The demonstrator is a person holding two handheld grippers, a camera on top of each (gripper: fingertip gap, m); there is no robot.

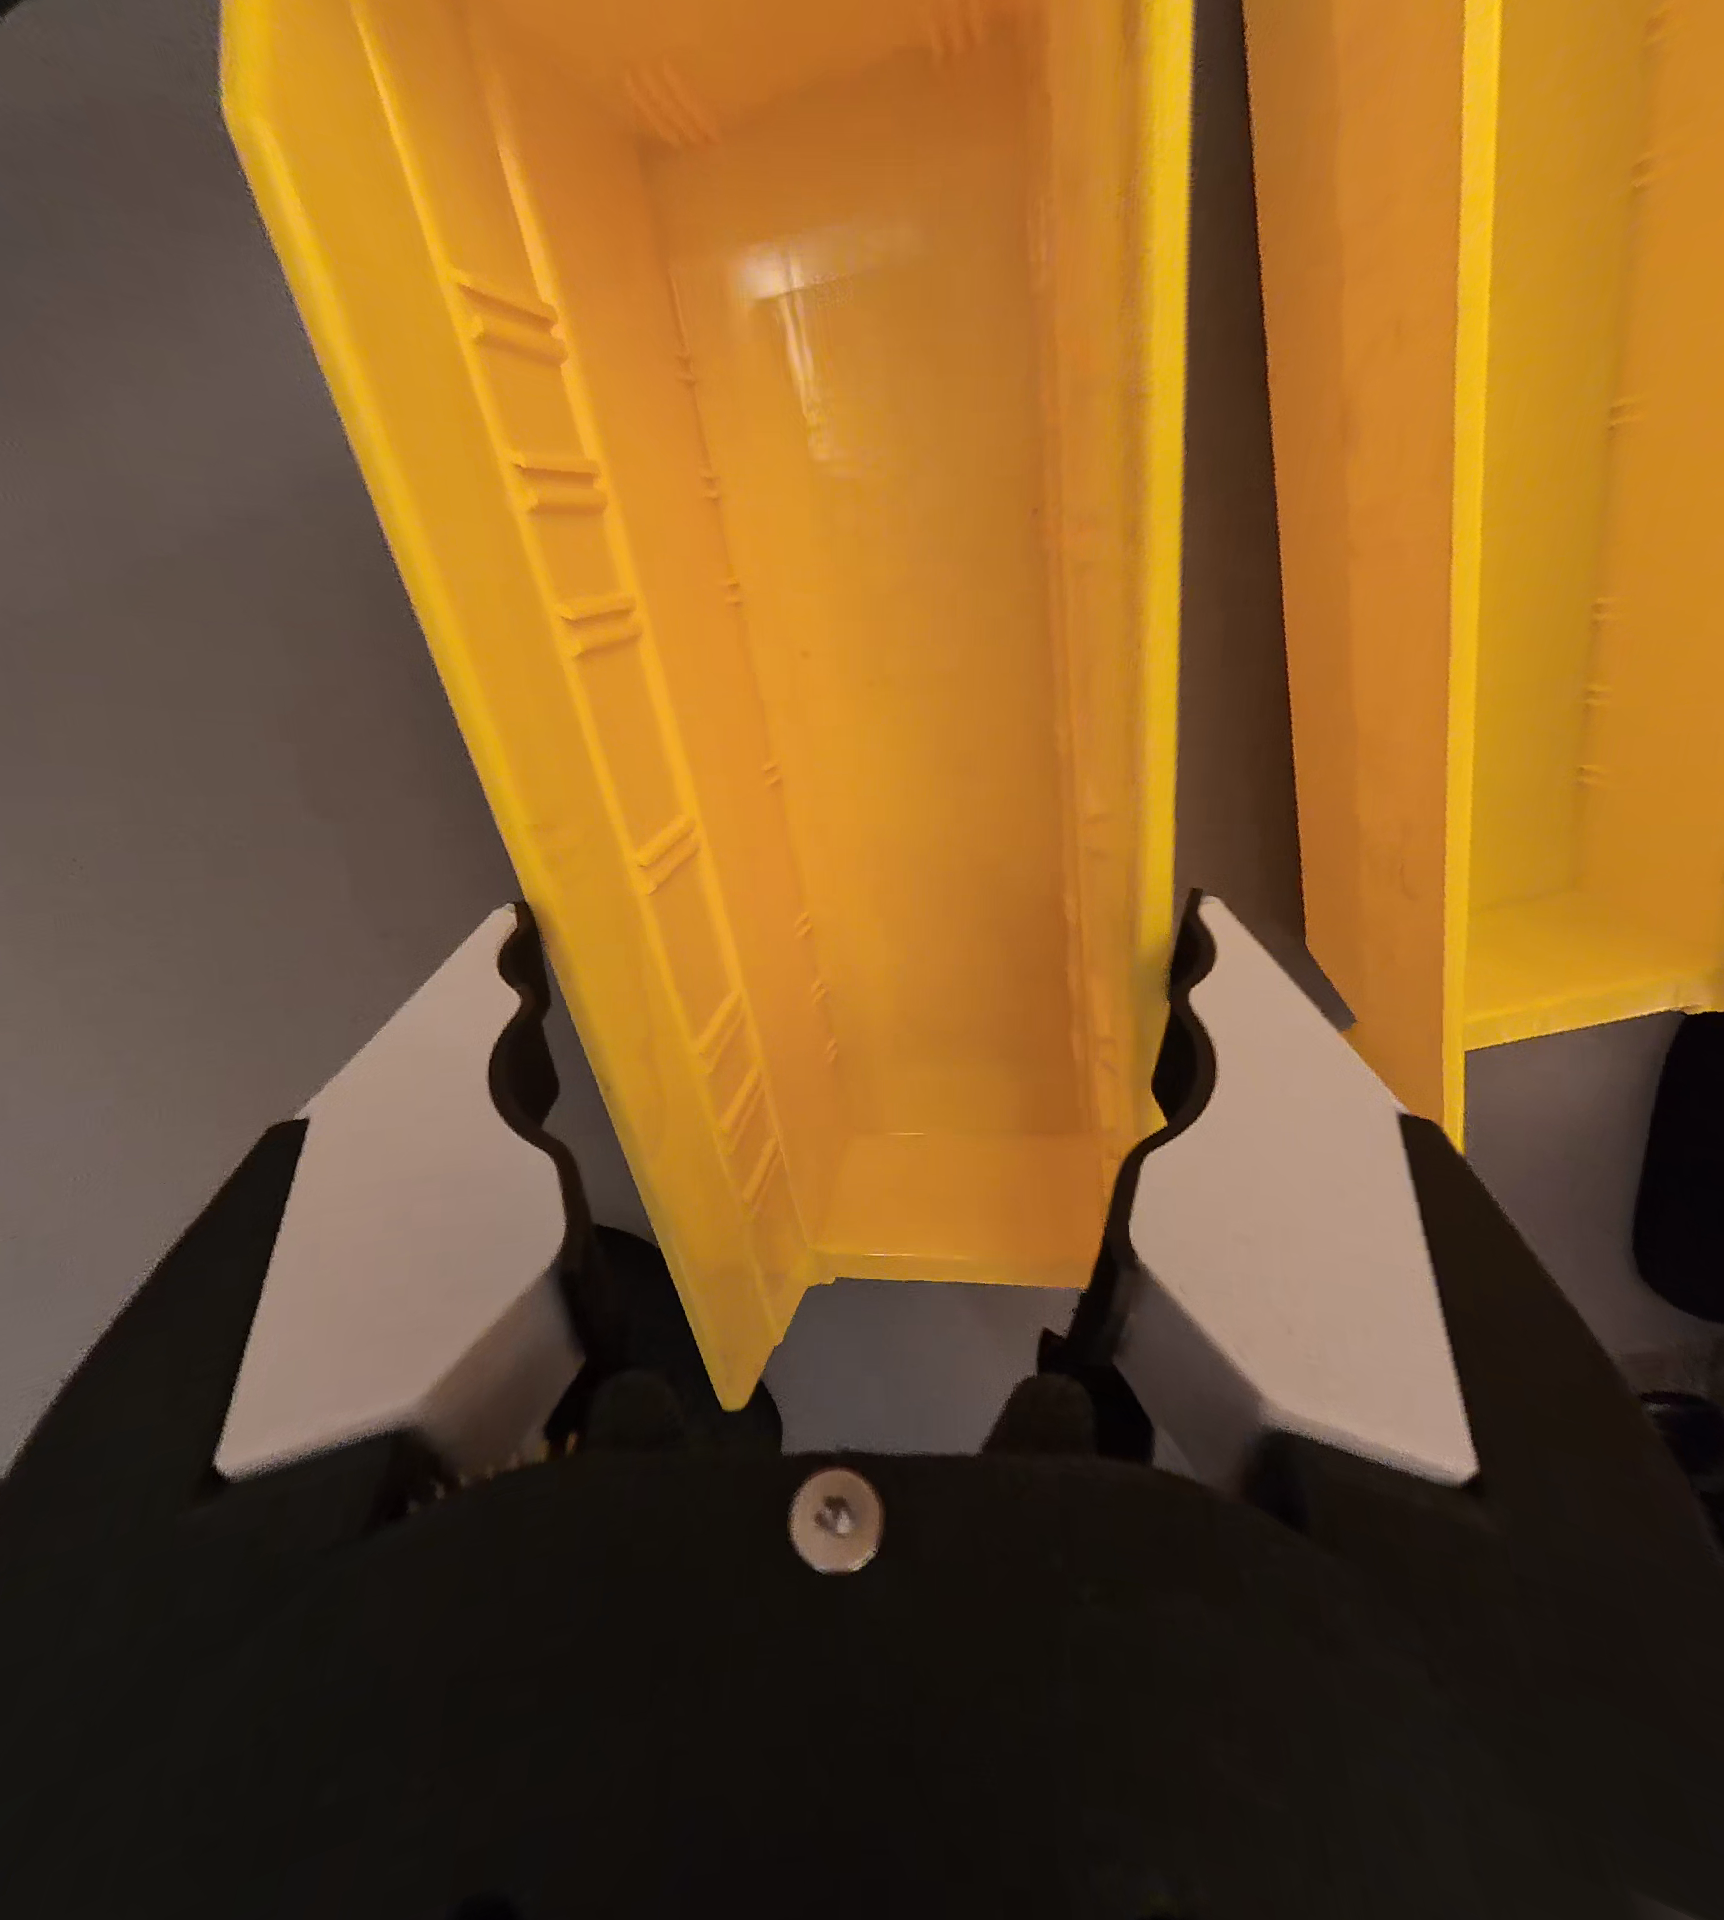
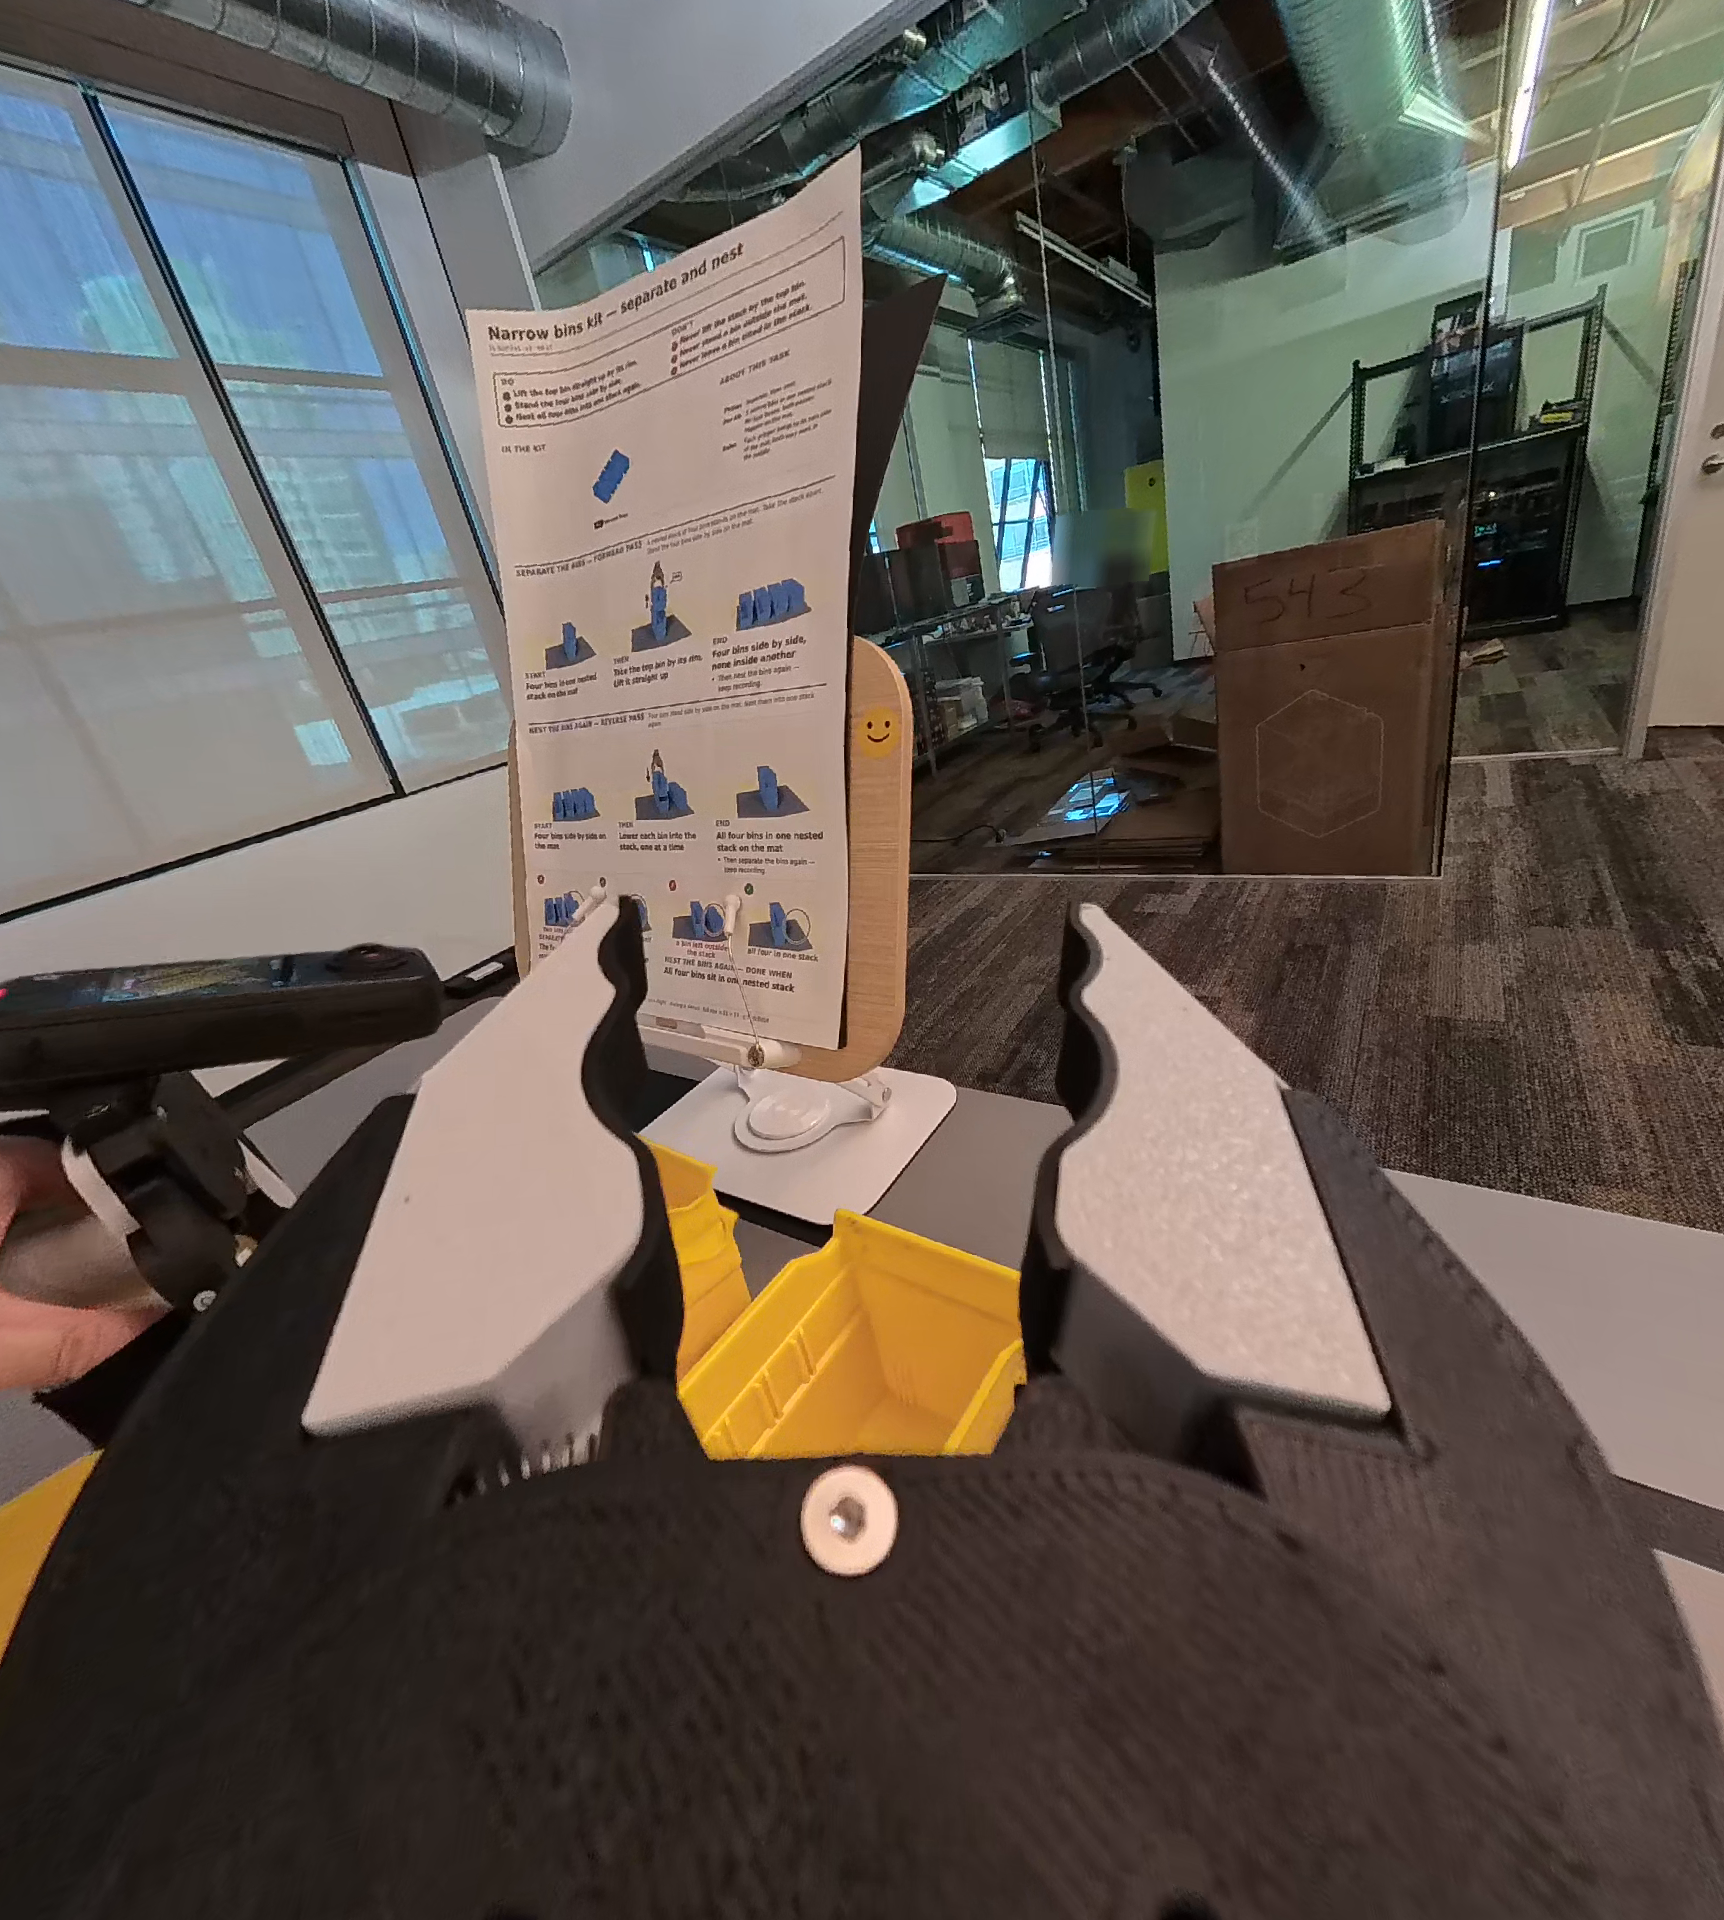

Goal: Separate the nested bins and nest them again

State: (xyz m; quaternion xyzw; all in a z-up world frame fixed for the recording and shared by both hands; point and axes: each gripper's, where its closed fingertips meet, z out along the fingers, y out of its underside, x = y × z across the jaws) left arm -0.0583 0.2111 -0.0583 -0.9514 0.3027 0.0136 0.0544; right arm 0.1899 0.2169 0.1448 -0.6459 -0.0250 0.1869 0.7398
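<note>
In the left wrist view a long narrow yellow bin (image 1: 889, 623) lies on the grey table (image 1: 110, 623), its open side facing me. Its near end sits between the fingers of my left gripper (image 1: 853, 914). The jaws stand wide, with the pads right beside its two long walls and not clearly pressing. A second yellow bin (image 1: 1616, 520) lies just to its right, apart from it. My right gripper (image 2: 842, 914) is open and empty, held up above yellow bins (image 2: 858, 1351) that show low between its fingers. The left gripper (image 2: 183, 997) and a hand (image 2: 6, 1278) show at the left.
A printed sheet on a wooden stand (image 2: 671, 623) with a white base (image 2: 806, 1132) stands at the table's far side. Behind it are a glass wall and a cardboard box (image 2: 1325, 707). A dark object (image 1: 1720, 1164) lies at the right, near the second bin.
</note>
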